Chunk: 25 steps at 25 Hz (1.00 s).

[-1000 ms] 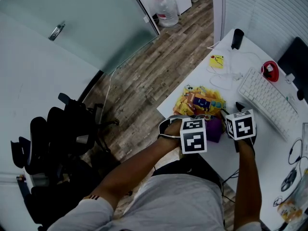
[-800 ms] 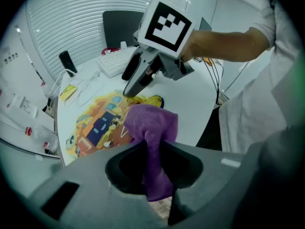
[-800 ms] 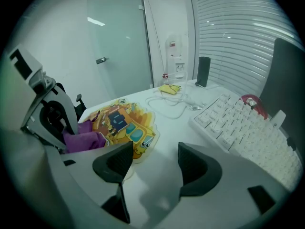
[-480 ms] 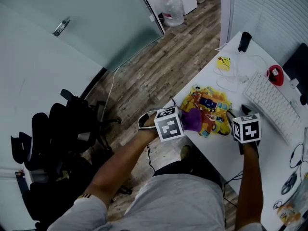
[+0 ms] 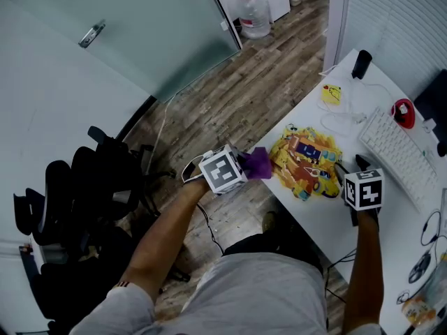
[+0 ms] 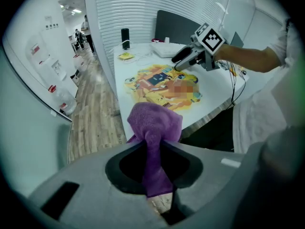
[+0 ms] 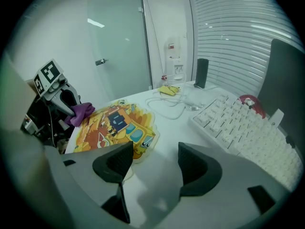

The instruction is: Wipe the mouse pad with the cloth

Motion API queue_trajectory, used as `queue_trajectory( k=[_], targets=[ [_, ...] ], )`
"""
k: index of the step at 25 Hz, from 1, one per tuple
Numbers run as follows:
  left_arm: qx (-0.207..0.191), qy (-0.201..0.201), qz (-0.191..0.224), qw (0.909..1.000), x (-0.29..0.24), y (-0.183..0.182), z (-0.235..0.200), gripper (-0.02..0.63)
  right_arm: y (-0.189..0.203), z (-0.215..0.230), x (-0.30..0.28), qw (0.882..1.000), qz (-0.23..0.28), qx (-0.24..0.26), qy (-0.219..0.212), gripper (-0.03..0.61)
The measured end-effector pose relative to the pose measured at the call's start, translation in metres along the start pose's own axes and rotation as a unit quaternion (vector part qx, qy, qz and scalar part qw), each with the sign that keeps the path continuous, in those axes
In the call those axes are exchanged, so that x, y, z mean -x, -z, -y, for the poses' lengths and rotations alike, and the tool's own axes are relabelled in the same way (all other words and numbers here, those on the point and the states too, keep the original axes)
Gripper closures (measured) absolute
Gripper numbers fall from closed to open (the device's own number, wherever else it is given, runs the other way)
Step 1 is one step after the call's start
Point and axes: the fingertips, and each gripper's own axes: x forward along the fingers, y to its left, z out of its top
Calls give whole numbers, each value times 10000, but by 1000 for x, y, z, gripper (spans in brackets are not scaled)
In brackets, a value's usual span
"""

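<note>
A: Left gripper (image 6: 152, 162)?
B: Jaws clamped on the purple cloth (image 6: 155, 123), just off the desk (image 5: 391, 218) edge, beside the mouse pad (image 5: 304, 160).
A: Right gripper (image 7: 155, 162)?
B: Jaws wide apart, over the desk at the pad's opposite side; keyboard (image 5: 398, 152) beyond.

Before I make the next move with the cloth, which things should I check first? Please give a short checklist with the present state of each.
1. Purple cloth gripped by the left tool: ok, the jaws are shut on it.
2. Cloth in contact with the colourful cartoon-print mouse pad: not ok, it hangs past the edge of the white desk, over the wooden floor.
3. Pad surface free of objects: ok, nothing lies on it.
4. Right tool steadying the pad: cannot tell. Its jaws are apart and empty, at the pad's edge.
5. White keyboard clear of the pad: ok, bare desk lies between them.
</note>
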Motion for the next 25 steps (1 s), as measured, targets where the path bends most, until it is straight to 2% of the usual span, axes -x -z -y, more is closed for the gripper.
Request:
queue_trajectory(
  k=[5, 9, 13, 16, 21, 25],
  targets=[
    [300, -120, 170, 9993, 7, 11, -11, 531, 0, 1, 0, 10000, 14, -14, 26, 318],
    [450, -275, 355, 9980, 15, 15, -15, 531, -1, 0, 3, 9998, 0, 172, 142, 318],
    [604, -503, 918, 9927, 29, 6, -17, 531, -10, -5, 17, 9994, 171, 225, 177, 318],
    [821, -602, 1567, 9824, 44, -11, -15, 531, -22, -10, 34, 9987, 449, 187, 155, 318],
    [1133, -744, 2507, 9585, 70, -38, -8, 531, -42, -22, 66, 9955, 944, 82, 101, 318],
    [1148, -907, 3269, 9337, 99, -63, -1, 531, -59, -35, 93, 9903, 1392, 42, -3, 322]
  ],
)
